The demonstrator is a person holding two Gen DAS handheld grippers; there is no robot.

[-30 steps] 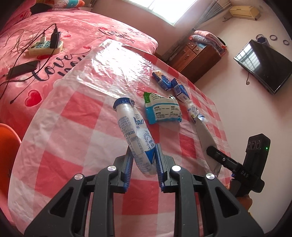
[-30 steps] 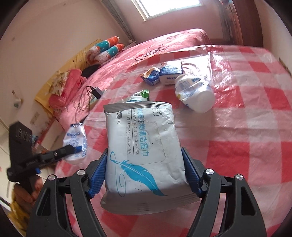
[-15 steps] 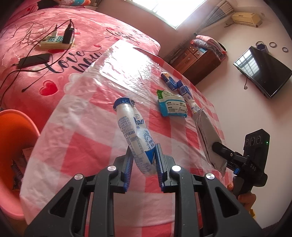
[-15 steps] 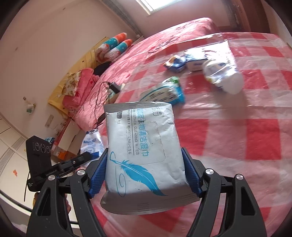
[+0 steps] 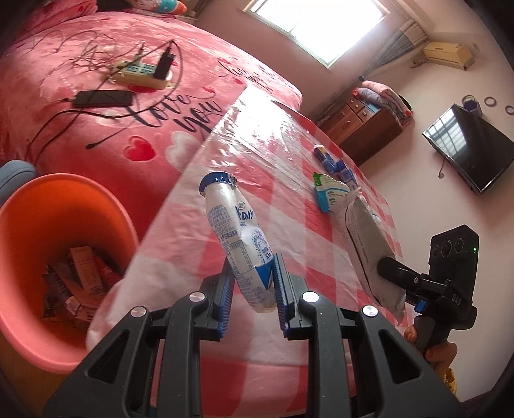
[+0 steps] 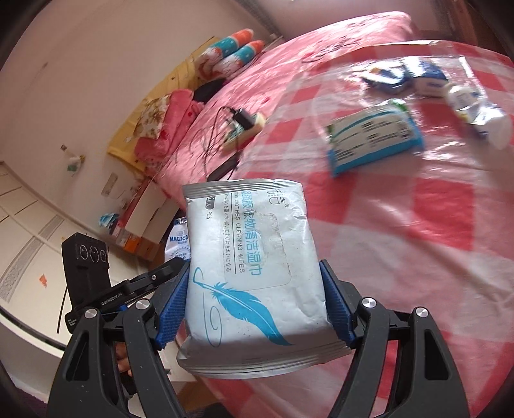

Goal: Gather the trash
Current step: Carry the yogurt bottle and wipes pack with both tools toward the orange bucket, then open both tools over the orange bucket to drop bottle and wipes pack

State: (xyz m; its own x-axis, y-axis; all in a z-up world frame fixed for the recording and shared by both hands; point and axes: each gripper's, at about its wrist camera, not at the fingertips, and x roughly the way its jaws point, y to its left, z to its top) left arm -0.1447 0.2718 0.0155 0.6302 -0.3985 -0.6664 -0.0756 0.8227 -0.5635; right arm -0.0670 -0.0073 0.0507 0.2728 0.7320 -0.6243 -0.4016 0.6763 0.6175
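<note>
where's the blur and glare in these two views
Right wrist view: tabletop trash like the blue tissue pack is motion-smeared, while the held wipes pack stays sharp. Left wrist view: window light glares off the plastic table cover; the window is blown out.

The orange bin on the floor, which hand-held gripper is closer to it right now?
Left. The left hand-held gripper, holding the crushed bottle, is beside the orange bin; the right hand-held gripper, holding the wipes pack, is farther along the table.
</note>
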